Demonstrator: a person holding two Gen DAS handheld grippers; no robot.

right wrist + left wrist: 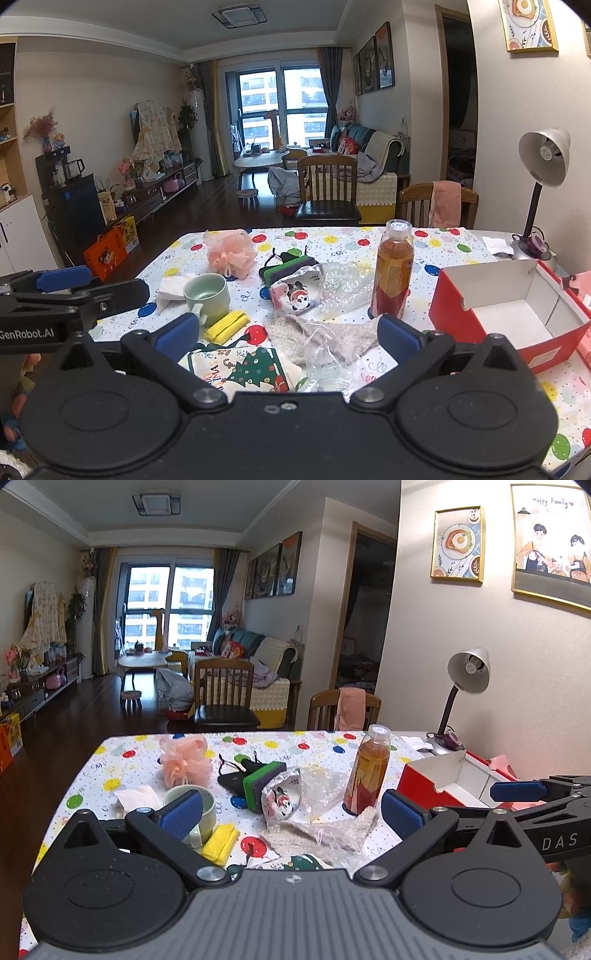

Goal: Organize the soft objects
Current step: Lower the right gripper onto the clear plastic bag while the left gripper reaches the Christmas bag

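Both the left gripper [291,812] and the right gripper [287,334] hover with jaws spread and empty above the polka-dot-clothed bench [332,236], where a peach mesh bath pouf [231,256], folded yellow sponge cloth [226,324] and fuzzy beige cloth [328,332] lie left of the open red cardboard box [476,317].

Table [461,242] w/ dotted cloth: loofah [231,256], mug [205,295], bottle [394,271], red box [509,314].

**Both grippers level and spread wide**

The left gripper [290,814] hangs with its blue-padded fingers [181,812] far apart, nothing between them. Just to its right, the right gripper [288,332] is held level too, fingers [400,338] spread equally wide and gripping nothing.
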